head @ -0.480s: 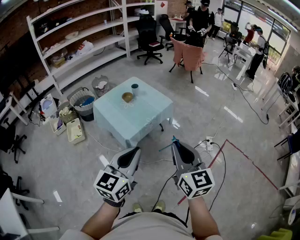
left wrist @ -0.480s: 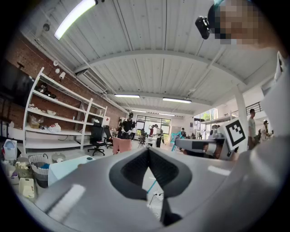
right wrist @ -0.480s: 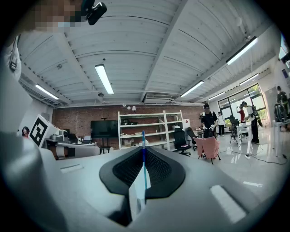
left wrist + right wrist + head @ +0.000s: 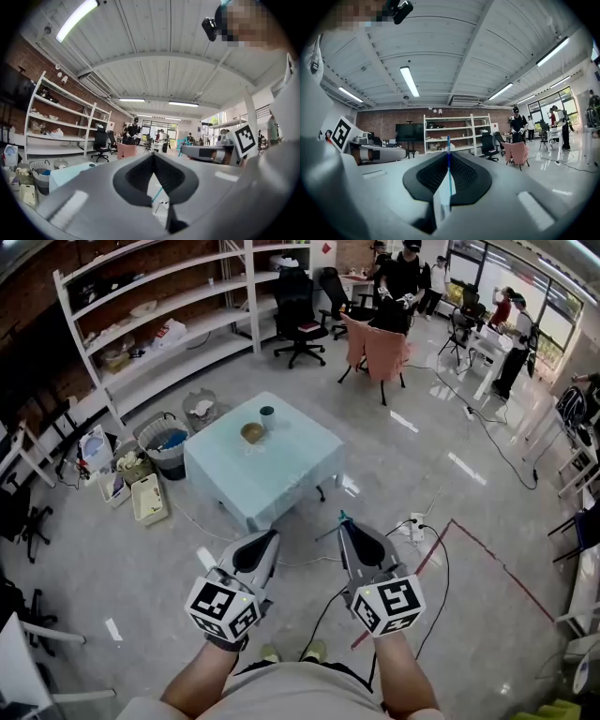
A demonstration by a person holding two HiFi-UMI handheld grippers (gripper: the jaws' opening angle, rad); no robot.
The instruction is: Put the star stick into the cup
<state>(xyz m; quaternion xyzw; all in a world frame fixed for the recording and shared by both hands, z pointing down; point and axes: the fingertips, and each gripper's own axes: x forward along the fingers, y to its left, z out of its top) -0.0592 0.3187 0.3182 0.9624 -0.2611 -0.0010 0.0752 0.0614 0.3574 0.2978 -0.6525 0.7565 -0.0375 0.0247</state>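
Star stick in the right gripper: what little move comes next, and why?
Probably carry it forward toward the table. The right gripper is shut on the star stick, so the grip looks ready. But the cup stands at the table's far side, well ahead of the gripper, too far away to drop the stick in.

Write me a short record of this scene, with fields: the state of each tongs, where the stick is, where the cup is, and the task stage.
Left tongs: shut, empty
Right tongs: shut on the stick
Stick: thin, blue, standing up out of the right tongs
Table: light blue cloth, on the floor ahead of the person, apart from both tongs
Cup: dark, on the table's far part
Bowl: on the table, next to the cup
Task stage: stick held, not yet in the cup
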